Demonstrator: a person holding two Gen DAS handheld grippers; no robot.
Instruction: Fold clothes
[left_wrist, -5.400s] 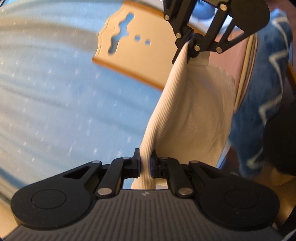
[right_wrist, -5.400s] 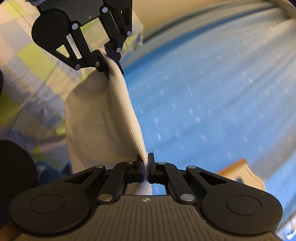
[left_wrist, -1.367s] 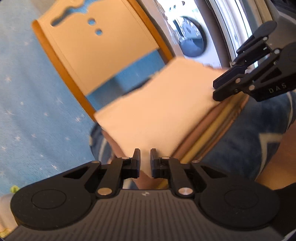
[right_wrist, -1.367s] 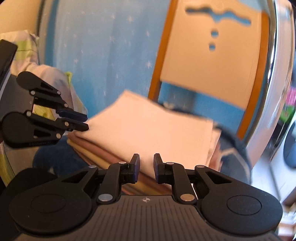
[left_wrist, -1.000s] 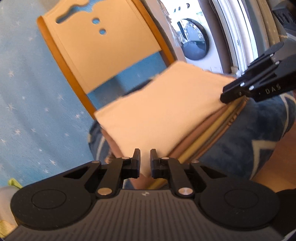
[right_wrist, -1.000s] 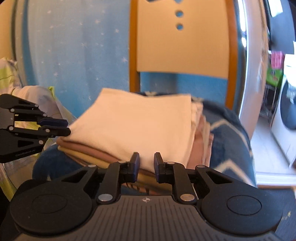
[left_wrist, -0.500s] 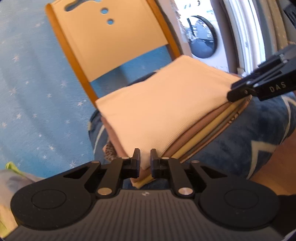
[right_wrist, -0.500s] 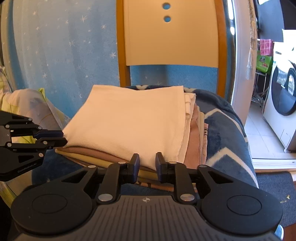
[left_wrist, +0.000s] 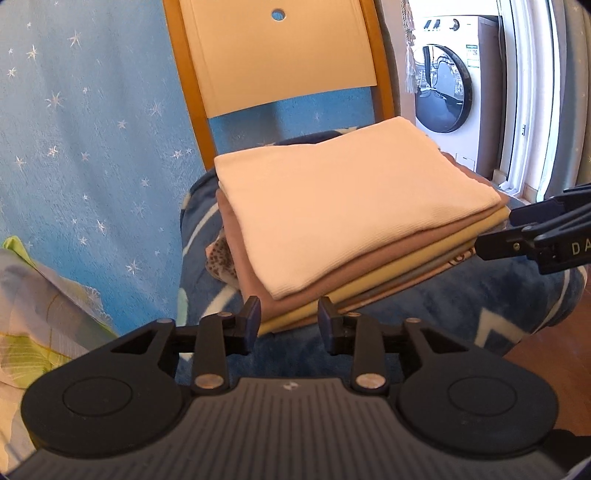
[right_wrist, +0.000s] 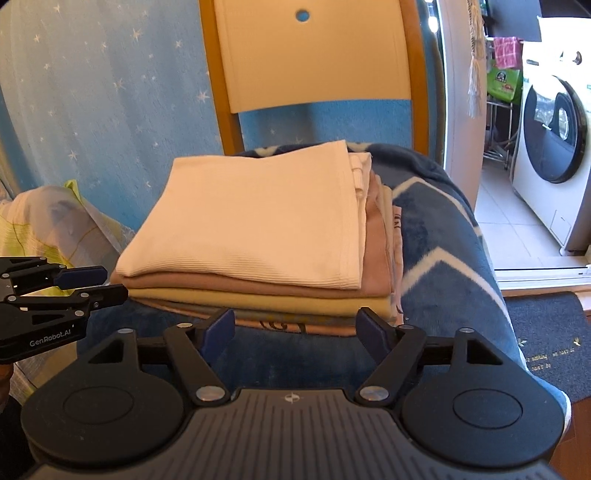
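A folded cream ribbed garment (left_wrist: 332, 206) (right_wrist: 258, 221) lies flat on top of a stack of folded clothes (left_wrist: 369, 269) (right_wrist: 258, 295) in brown, yellow and grey. The stack rests on a blue patterned blanket (left_wrist: 424, 306) (right_wrist: 443, 266) over a chair seat. My left gripper (left_wrist: 289, 319) is open just in front of the stack's near corner, holding nothing. My right gripper (right_wrist: 295, 328) is open wide in front of the stack, empty. Each gripper shows at the edge of the other's view, the right gripper (left_wrist: 517, 236) at the right and the left gripper (right_wrist: 92, 284) at the left.
The wooden chair back (left_wrist: 280, 55) (right_wrist: 314, 55) rises behind the stack. A blue starred curtain (left_wrist: 74, 129) hangs at the left. Green-and-white bedding (left_wrist: 37, 295) (right_wrist: 48, 221) lies at the lower left. A washing machine (left_wrist: 447, 92) (right_wrist: 554, 129) stands beyond a doorway at the right, with a dark mat (right_wrist: 546, 339) on the floor.
Both grippers let go of the cream garment, which now lies folded on the stack. Both have drawn back from it and their fingers have spread wider, the right more than the left.
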